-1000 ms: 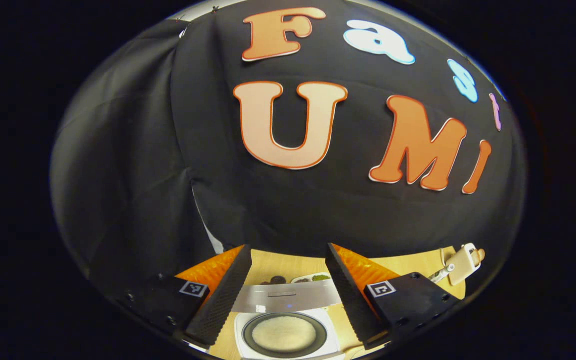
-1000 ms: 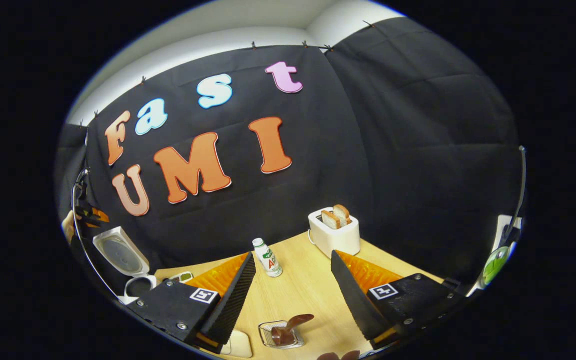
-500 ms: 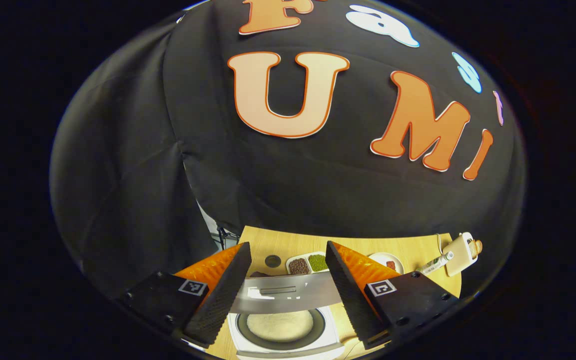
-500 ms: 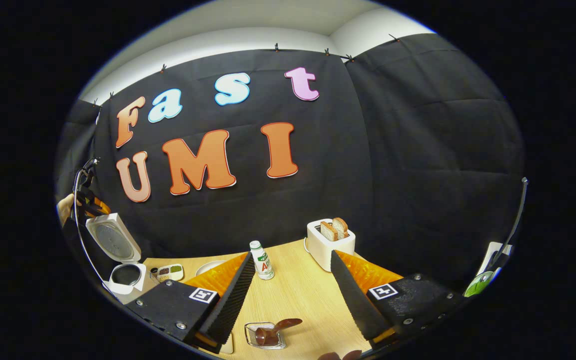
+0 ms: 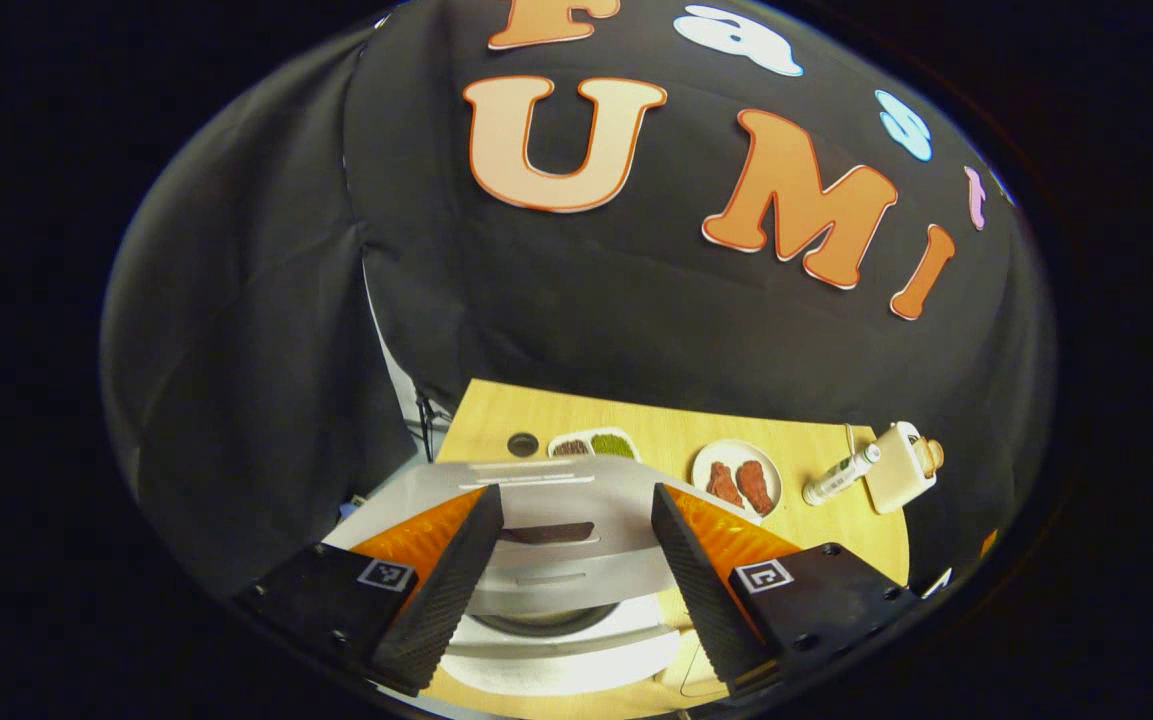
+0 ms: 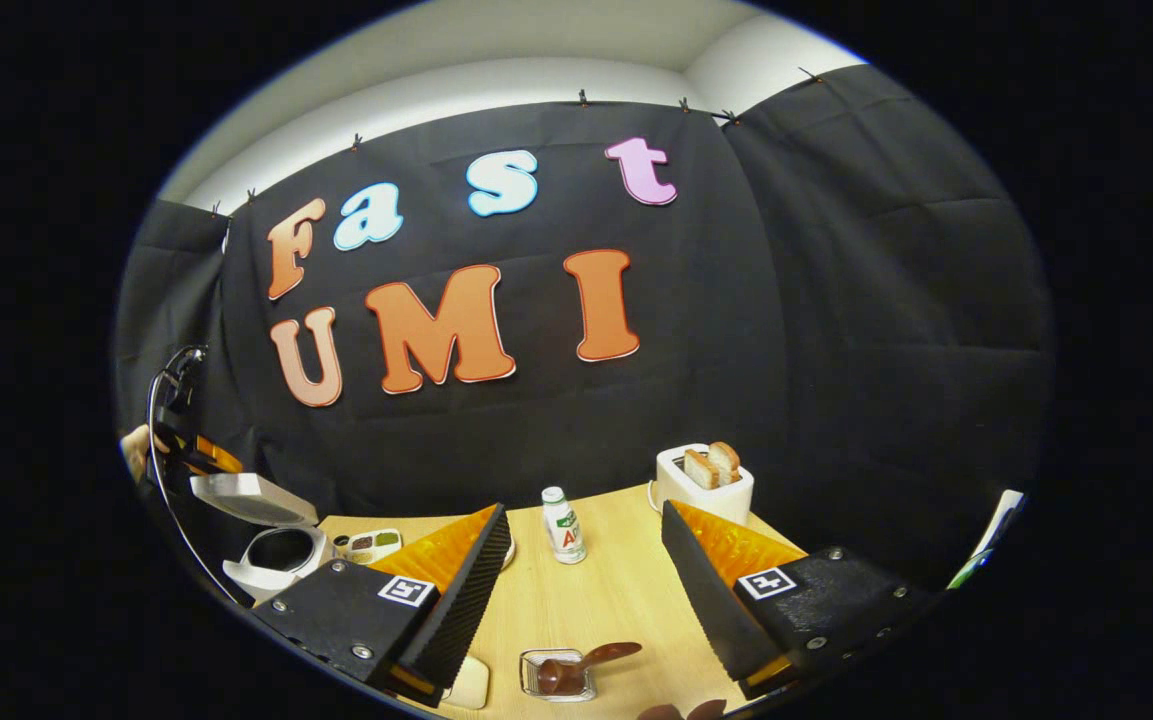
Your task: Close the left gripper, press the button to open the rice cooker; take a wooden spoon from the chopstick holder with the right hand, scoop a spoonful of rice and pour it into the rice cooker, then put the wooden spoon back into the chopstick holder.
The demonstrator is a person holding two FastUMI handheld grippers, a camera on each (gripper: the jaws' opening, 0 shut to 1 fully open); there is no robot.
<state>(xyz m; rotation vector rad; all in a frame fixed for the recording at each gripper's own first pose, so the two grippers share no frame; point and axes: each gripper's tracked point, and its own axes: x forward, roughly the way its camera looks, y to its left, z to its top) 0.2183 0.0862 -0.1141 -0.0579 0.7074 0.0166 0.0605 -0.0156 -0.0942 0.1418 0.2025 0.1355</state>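
The white rice cooker (image 5: 556, 665) sits under my left gripper (image 5: 576, 585), which is open. Its grey lid (image 5: 546, 500) hangs half lowered between the fingers and hides the pot's inside except a dark rim. In the right gripper view the cooker (image 6: 271, 555) stands far left with its lid (image 6: 251, 497) tilted over it. The left gripper (image 6: 191, 455) and a hand (image 6: 136, 450) are at the lid's raised edge. My right gripper (image 6: 586, 590) is open above the table. Below it a dark wooden spoon (image 6: 596, 660) lies in a small wire holder (image 6: 556, 685).
On the wooden table (image 6: 616, 590) stand a small bottle (image 6: 563, 525) and a white toaster (image 6: 704, 480) with toast. There is also a divided dish of beans (image 6: 368, 543) and a plate with two reddish pieces (image 5: 736, 480). A pale flat object (image 6: 466, 685) lies beside the holder.
The cooker's lid has swung down from upright to half lowered, covering the rice. The left gripper has tipped down with it. The right gripper has turned slightly, both staying open.
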